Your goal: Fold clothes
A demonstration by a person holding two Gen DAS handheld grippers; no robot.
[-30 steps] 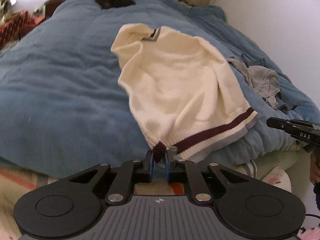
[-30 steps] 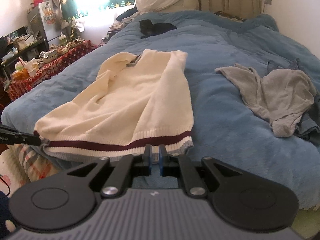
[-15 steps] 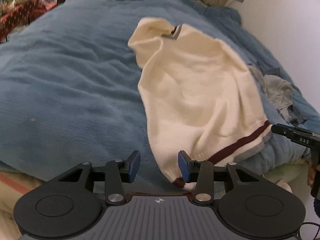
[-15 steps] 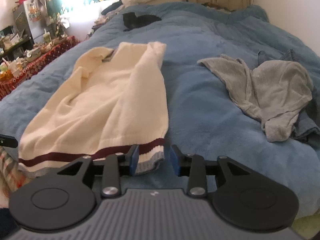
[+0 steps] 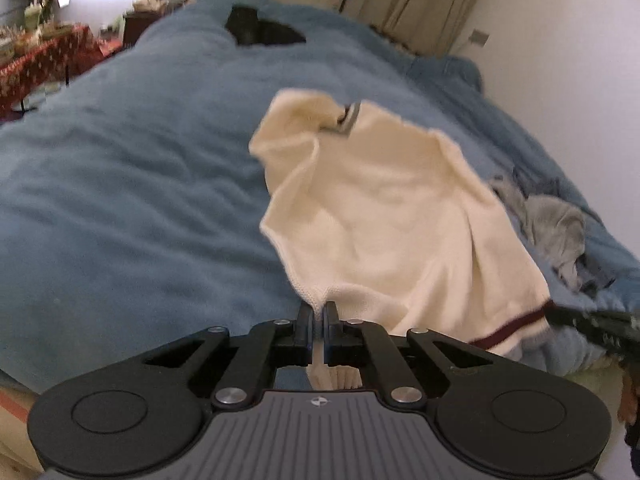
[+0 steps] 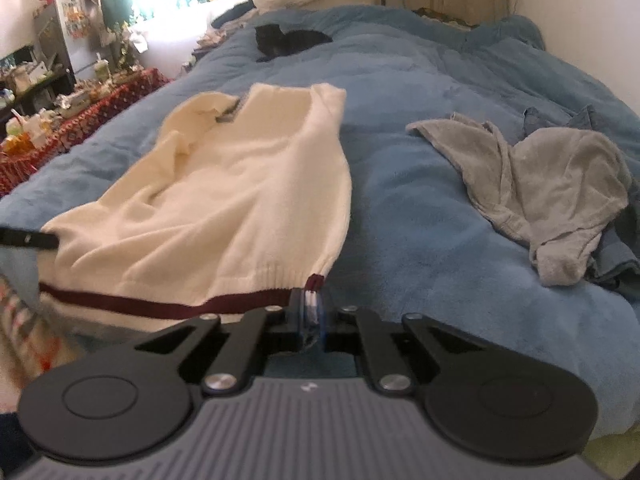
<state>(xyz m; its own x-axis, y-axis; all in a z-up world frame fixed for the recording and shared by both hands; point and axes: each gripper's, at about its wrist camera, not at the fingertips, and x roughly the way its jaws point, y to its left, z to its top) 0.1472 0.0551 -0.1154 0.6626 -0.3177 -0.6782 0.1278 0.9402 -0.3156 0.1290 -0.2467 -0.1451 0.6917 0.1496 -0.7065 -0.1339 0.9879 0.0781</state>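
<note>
A cream sweater [image 5: 384, 216] with a maroon stripe at its hem lies spread on a bed [image 5: 132, 184] under a blue blanket, collar away from the cameras, hem hanging at the near edge. The left gripper [image 5: 319, 314] has its jaws closing on the hem's left corner, knit pinched between them; the right gripper [image 6: 313, 305] is likewise closing, its jaws on the striped right corner. A gray garment [image 6: 552, 184] sits crumpled well to the right (a darker blue one appears to lie under it, though blur makes that uncertain), and a black item [image 6: 288, 40] rests far up the bed.

The risk from here: each hold takes only a thin bit of loose knit, so a quick lift could pull a corner free, or uneven pulling could skew the fold and bunch the body toward the collar.
</note>
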